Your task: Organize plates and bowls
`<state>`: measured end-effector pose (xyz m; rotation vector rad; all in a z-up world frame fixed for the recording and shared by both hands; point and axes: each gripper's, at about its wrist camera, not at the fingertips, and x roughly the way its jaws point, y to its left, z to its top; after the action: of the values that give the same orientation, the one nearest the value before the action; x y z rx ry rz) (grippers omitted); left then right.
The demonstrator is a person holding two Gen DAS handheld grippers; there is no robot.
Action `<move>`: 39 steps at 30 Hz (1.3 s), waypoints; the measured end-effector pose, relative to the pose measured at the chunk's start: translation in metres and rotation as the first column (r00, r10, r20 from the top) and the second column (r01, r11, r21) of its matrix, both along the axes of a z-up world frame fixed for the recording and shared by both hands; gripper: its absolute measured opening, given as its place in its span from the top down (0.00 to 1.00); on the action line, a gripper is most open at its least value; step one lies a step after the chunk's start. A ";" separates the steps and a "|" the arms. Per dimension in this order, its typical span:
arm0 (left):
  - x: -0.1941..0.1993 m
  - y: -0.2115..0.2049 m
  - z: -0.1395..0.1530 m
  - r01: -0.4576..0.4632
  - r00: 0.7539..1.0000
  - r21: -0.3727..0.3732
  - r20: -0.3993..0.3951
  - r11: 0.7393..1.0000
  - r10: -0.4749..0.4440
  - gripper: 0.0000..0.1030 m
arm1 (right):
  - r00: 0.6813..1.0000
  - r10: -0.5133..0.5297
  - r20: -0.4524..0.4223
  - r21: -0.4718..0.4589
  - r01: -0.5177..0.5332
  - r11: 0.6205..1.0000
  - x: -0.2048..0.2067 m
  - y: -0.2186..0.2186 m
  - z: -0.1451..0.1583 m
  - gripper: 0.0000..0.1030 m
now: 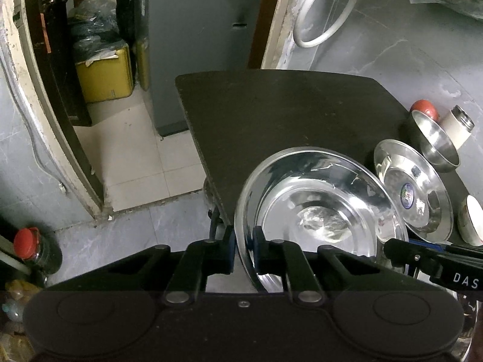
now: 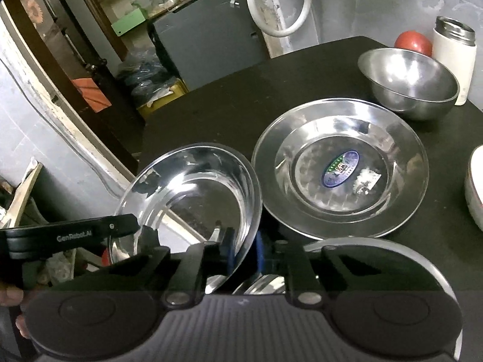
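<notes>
Presently the left gripper (image 1: 244, 249) is clamped on the near rim of a shiny steel plate (image 1: 320, 208), one finger pad on each face of the rim. The right gripper (image 2: 243, 250) grips the same steel plate (image 2: 193, 199) at its opposite near edge, jaws closed on the rim. The plate is thus held between both grippers, tilted, with its hollow face turned toward the right gripper and its far edge over the near-left part of the black table (image 2: 229, 99).

Directly to the right of the held plate, almost touching its rim, lies a second steel plate (image 2: 339, 167) flat on the table, bearing an oval sticker at its centre. The right gripper is the nearer of the two to it. Judged from the task, the held plate would go to the right and down onto this plate; the lateral offset between the two rims is the relation that governs the move.

Beyond the flat plate stands a steel bowl (image 2: 410, 83), with a white flask (image 2: 454, 57) and a red round object (image 2: 413, 42) behind it. A white bowl (image 2: 475, 187) sits at the right edge.

Past the table are a grey tiled wall, an open doorway and a grey cabinet (image 1: 193, 45).
</notes>
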<state>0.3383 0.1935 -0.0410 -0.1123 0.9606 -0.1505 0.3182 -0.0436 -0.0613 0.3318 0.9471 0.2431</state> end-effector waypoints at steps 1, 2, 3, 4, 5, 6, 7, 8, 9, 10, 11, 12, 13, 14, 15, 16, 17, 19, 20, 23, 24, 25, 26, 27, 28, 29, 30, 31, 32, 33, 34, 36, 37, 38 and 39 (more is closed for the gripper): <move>-0.001 0.000 0.000 -0.002 1.000 0.001 -0.001 1.000 0.002 0.88 | 1.000 0.001 0.002 0.000 -0.001 1.000 -0.001 0.000 0.001 0.85; -0.003 0.000 0.001 -0.004 1.000 0.005 0.001 1.000 0.004 0.88 | 1.000 0.002 0.007 -0.001 -0.002 1.000 -0.003 0.000 0.001 0.85; -0.004 -0.001 0.001 -0.004 1.000 0.012 0.003 1.000 0.004 0.88 | 1.000 0.006 0.014 -0.004 -0.006 1.000 -0.004 0.001 0.001 0.85; -0.006 -0.001 0.002 -0.005 1.000 0.018 0.006 1.000 0.005 0.88 | 1.000 0.011 0.019 -0.003 -0.011 1.000 -0.004 0.000 0.001 0.85; -0.008 -0.001 0.002 -0.007 1.000 0.021 0.009 1.000 0.007 0.88 | 1.000 0.015 0.024 0.000 -0.015 1.000 -0.005 -0.002 0.001 0.85; -0.011 -0.002 0.004 -0.009 1.000 0.020 0.014 1.000 0.008 0.88 | 0.999 0.018 0.027 0.002 -0.018 1.000 -0.007 -0.002 0.002 0.85; -0.014 -0.003 0.006 -0.010 1.000 0.020 0.022 1.000 0.009 0.88 | 0.999 0.023 0.035 0.004 -0.023 1.000 -0.009 -0.003 0.004 0.85; -0.017 -0.003 0.008 -0.010 0.999 0.021 0.031 1.000 0.010 0.88 | 0.998 0.030 0.047 0.004 -0.030 1.000 -0.012 -0.004 0.006 0.85; -0.020 -0.004 0.011 -0.013 0.999 0.023 0.042 1.000 0.012 0.88 | 0.998 0.037 0.055 0.005 -0.037 0.999 -0.012 -0.005 0.008 0.85; -0.024 -0.005 0.014 -0.015 0.999 0.025 0.051 1.000 0.014 0.88 | 0.997 0.044 0.063 0.006 -0.045 0.999 -0.015 -0.007 0.010 0.85; -0.027 -0.006 0.017 -0.016 0.998 0.028 0.056 0.999 0.015 0.88 | 0.996 0.050 0.070 0.008 -0.051 0.999 -0.017 -0.009 0.012 0.85; -0.030 -0.008 0.020 -0.023 0.998 0.028 0.057 0.999 0.021 0.88 | 0.995 0.057 0.079 0.012 -0.058 0.998 -0.020 -0.012 0.014 0.85; -0.034 -0.009 0.023 -0.031 0.998 0.021 0.058 0.999 0.029 0.88 | 0.994 0.064 0.089 0.016 -0.065 0.998 -0.024 -0.015 0.018 0.85; -0.038 -0.010 0.026 -0.036 0.998 0.015 0.061 0.999 0.035 0.88 | 0.993 0.069 0.096 0.019 -0.071 0.997 -0.028 -0.019 0.021 0.85; -0.042 -0.013 0.030 -0.041 0.997 0.010 0.065 0.999 0.040 0.88 | 0.992 0.074 0.101 0.021 -0.076 0.997 -0.031 -0.023 0.024 0.84; -0.047 -0.016 0.033 -0.043 0.997 0.004 0.069 0.999 0.043 0.88 | 0.991 0.079 0.107 0.023 -0.082 0.996 -0.035 -0.027 0.027 0.84; -0.051 -0.020 0.035 -0.044 0.996 -0.003 0.071 0.999 0.044 0.88 | 0.990 0.084 0.113 0.021 -0.087 0.996 -0.040 -0.032 0.031 0.84; -0.059 -0.029 0.040 -0.039 0.996 -0.013 0.076 0.999 0.040 0.88 | 0.989 0.090 0.119 0.016 -0.092 0.996 -0.050 -0.042 0.037 0.84; -0.063 -0.034 0.042 -0.034 0.996 -0.015 0.079 0.999 0.035 0.88 | 0.989 0.091 0.120 0.014 -0.093 0.996 -0.054 -0.047 0.040 0.84; -0.075 -0.054 0.045 -0.019 0.997 -0.017 0.076 1.000 0.021 0.88 | 0.990 0.090 0.113 0.010 -0.091 0.996 -0.069 -0.066 0.043 0.84; -0.078 -0.060 0.045 -0.012 0.997 -0.017 0.074 1.000 0.014 0.88 | 0.990 0.089 0.109 0.009 -0.090 0.996 -0.074 -0.073 0.044 0.84; -0.082 -0.067 0.046 -0.005 0.997 -0.016 0.073 1.000 0.006 0.88 | 0.991 0.088 0.105 0.008 -0.089 0.996 -0.080 -0.079 0.045 0.84; -0.086 -0.073 0.046 0.002 0.997 -0.014 0.072 1.000 -0.001 0.88 | 0.991 0.088 0.101 0.007 -0.089 0.996 -0.084 -0.084 0.045 0.84; -0.090 -0.079 0.046 0.009 0.998 -0.010 0.069 1.000 -0.008 0.88 | 0.991 0.088 0.097 0.008 -0.089 0.996 -0.090 -0.090 0.046 0.83; -0.093 -0.086 0.045 0.016 0.998 -0.007 0.066 1.000 -0.015 0.88 | 0.992 0.088 0.092 0.008 -0.089 0.996 -0.094 -0.095 0.046 0.83; -0.097 -0.091 0.044 0.022 0.998 -0.004 0.062 1.000 -0.021 0.88 | 0.992 0.088 0.087 0.006 -0.088 0.996 -0.098 -0.101 0.046 0.83; -0.100 -0.097 0.043 0.027 0.998 0.001 0.058 1.000 -0.027 0.88 | 0.993 0.088 0.084 0.005 -0.089 0.996 -0.102 -0.106 0.046 0.83; -0.103 -0.102 0.042 0.032 0.998 0.006 0.055 0.999 -0.033 0.88 | 0.993 0.089 0.080 0.004 -0.089 0.996 -0.106 -0.110 0.045 0.83; -0.105 -0.107 0.041 0.035 0.998 0.013 0.051 0.999 -0.036 0.88 | 0.993 0.089 0.077 0.005 -0.090 0.996 -0.110 -0.113 0.044 0.83; -0.108 -0.112 0.041 0.036 0.998 0.019 0.048 0.999 -0.037 0.88 | 0.993 0.090 0.071 0.007 -0.091 0.996 -0.113 -0.117 0.043 0.83; -0.110 -0.116 0.040 0.035 0.998 0.025 0.047 0.999 -0.036 0.88 | 0.994 0.089 0.065 0.008 -0.090 0.996 -0.115 -0.120 0.042 0.83; -0.113 -0.123 0.039 0.038 0.998 0.043 0.042 0.998 -0.040 0.88 | 0.994 0.091 0.060 0.007 -0.092 0.996 -0.117 -0.125 0.041 0.83; -0.113 -0.127 0.038 0.040 0.998 0.053 0.040 0.998 -0.042 0.87 | 0.993 0.096 0.061 0.002 -0.097 0.995 -0.119 -0.127 0.041 0.83; -0.114 -0.129 0.038 0.042 0.998 0.061 0.038 0.997 -0.045 0.87 | 0.993 0.101 0.062 -0.003 -0.101 0.995 -0.120 -0.129 0.040 0.82; -0.115 -0.132 0.037 0.044 0.998 0.066 0.035 0.997 -0.046 0.86 | 0.993 0.104 0.063 -0.008 -0.104 0.995 -0.121 -0.130 0.040 0.82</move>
<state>0.2234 0.0611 -0.0042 -0.0275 0.9310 -0.1617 0.1973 -0.1738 -0.0212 0.2694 0.9036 0.3449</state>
